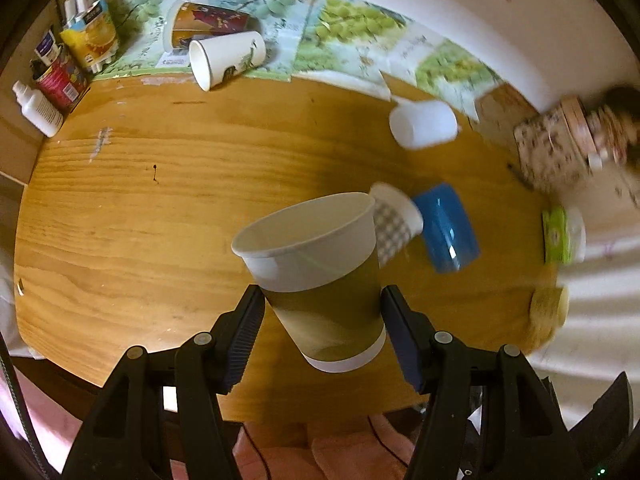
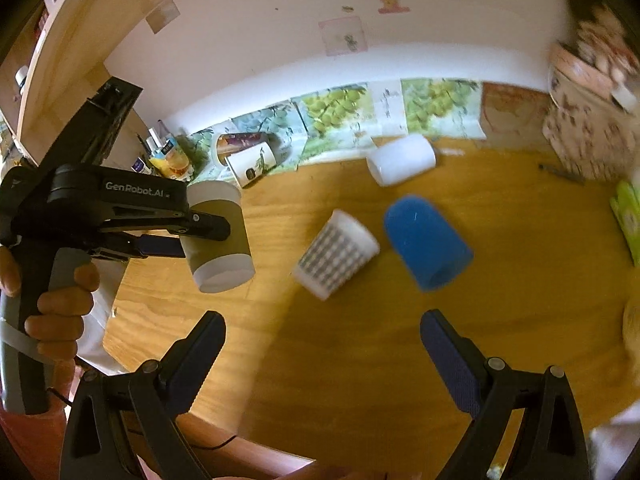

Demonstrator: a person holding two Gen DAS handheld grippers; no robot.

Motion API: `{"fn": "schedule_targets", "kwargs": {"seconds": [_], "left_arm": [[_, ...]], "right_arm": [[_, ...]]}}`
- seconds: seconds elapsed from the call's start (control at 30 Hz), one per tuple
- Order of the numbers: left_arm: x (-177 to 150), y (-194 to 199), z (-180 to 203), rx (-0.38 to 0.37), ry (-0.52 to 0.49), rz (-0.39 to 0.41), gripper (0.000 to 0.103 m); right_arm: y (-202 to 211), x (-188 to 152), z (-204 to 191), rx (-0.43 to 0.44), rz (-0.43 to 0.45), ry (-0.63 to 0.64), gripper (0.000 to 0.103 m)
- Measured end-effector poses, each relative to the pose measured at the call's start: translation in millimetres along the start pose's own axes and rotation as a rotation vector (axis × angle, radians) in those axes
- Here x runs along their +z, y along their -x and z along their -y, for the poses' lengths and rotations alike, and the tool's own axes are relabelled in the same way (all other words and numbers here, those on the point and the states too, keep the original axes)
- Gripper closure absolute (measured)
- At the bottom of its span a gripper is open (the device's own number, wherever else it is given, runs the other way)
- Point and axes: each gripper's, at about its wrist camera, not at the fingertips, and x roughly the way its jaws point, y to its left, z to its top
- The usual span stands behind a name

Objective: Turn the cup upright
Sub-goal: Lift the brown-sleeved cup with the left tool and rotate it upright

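My left gripper [image 1: 322, 312] is shut on a brown-and-white paper cup [image 1: 320, 272] and holds it above the wooden table [image 1: 140, 208], mouth up and tilted. The same cup [image 2: 218, 236] and left gripper [image 2: 188, 236] show at the left of the right wrist view. My right gripper [image 2: 324, 332] is open and empty above the table's near side. On the table lie a checked white cup [image 2: 336, 254], a blue cup [image 2: 426, 240] and a white cup [image 2: 402, 158], all on their sides.
Two more paper cups [image 1: 224, 60] lie at the back on grape-print sheets [image 1: 352, 24]. Cartons and a bottle [image 1: 38, 108] stand at the back left. A patterned box [image 1: 560, 144] and a green pack [image 1: 558, 236] sit at the right.
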Motion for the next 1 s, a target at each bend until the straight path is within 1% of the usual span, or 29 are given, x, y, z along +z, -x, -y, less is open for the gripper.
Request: {"fn": "schedule_targets", "kwargs": {"seconds": [0.13, 0.17, 0.27, 0.4, 0.43, 0.57, 0.77, 0.93, 1.0], "left_arm": [[-18.9, -0.4, 0.2, 0.004, -0.06, -0.017, 0.039], [-24.2, -1.0, -0.2, 0.004, -0.071, -0.023, 0.039], [-39.6, -5.8, -0.6, 0.006, -0.102, -0.053, 0.039], [-52.8, -13.4, 1.7, 0.015, -0.133, -0.089, 0.039], [-55.8, -15.2, 2.5, 0.016, -0.139, -0.096, 0.039], [-62.6, -23.3, 8.1, 0.029, -0.164, -0.126, 0.039], [-72.5, -38.8, 28.2, 0.043, -0.202, -0.171, 0.039], [-77.5, -56.7, 53.6, 0.066, -0.244, -0.21, 0.038], [-78.0, -64.7, 63.2, 0.073, -0.246, -0.228, 0.038]], "right_arm": [[8.7, -20.9, -8.1, -0.009, 0.0, -0.031, 0.005], [10.3, -23.7, -10.1, -0.004, -0.031, -0.037, 0.005], [16.2, -34.3, -14.3, -0.019, -0.036, -0.039, 0.005], [21.8, -43.7, -13.8, -0.034, -0.042, -0.05, 0.005], [22.2, -45.2, -13.6, -0.036, -0.067, -0.057, 0.005], [24.3, -55.9, -9.3, -0.056, -0.097, -0.061, 0.005], [22.6, -65.9, 2.6, -0.071, -0.147, -0.053, 0.005], [19.5, -73.5, 19.0, -0.069, -0.196, -0.054, 0.005], [18.0, -74.6, 25.7, -0.068, -0.21, -0.057, 0.005]]}}
